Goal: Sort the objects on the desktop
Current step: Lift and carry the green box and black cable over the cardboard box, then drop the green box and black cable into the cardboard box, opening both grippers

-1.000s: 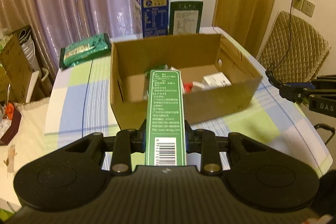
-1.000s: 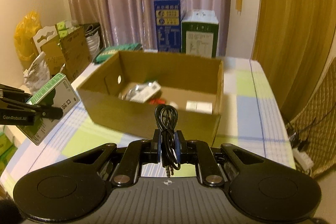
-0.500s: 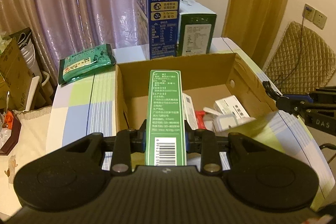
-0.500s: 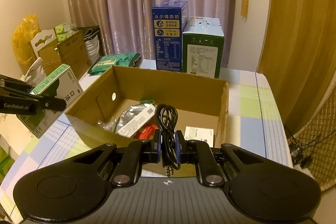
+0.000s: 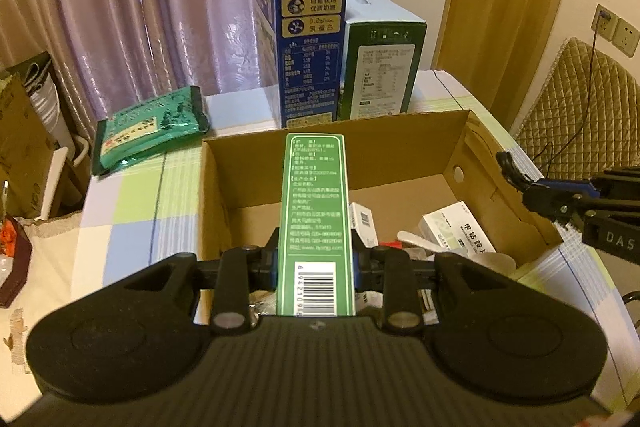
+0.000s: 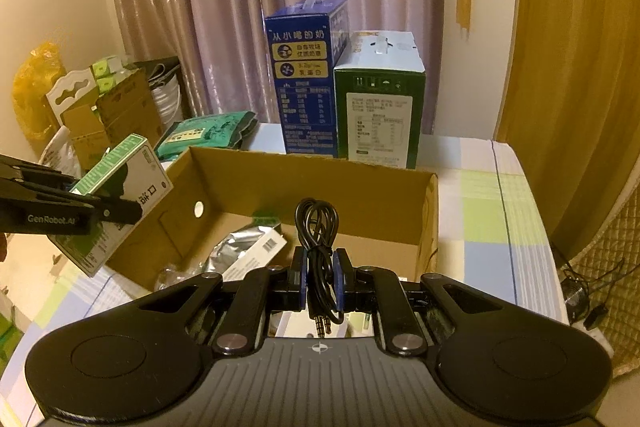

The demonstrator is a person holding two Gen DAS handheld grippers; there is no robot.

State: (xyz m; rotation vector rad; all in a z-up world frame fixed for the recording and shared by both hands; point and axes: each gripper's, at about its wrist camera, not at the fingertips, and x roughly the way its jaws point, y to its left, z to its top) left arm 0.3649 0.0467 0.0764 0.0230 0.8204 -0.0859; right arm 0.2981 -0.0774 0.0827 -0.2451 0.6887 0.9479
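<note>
Green carton (image 5: 316,223) sits clamped in the left gripper (image 5: 316,267), jaws pressed on its two long faces near the barcode end, far end out over the cardboard box (image 5: 456,143) w/ its front-left corner just below. Looks light, stiff paperboard, prob. slick print, so a grip across the flat faces as now seems right; squeeze too hard and it may dent.

Black audio cable (image 6: 318,227) is coiled and pinched in the right gripper (image 6: 320,283), jaws nearly closed on the bundle, plugs hanging at the near side. Light, floppy, can snag; best held at the bunched middle. It hovers over the box's near edge.

Inside the box: small white packs (image 5: 456,233), foil pouch (image 6: 240,243). Behind it on the tabletop's far edge stand a blue carton (image 5: 308,39) & a green-white carton (image 5: 380,67).
</note>
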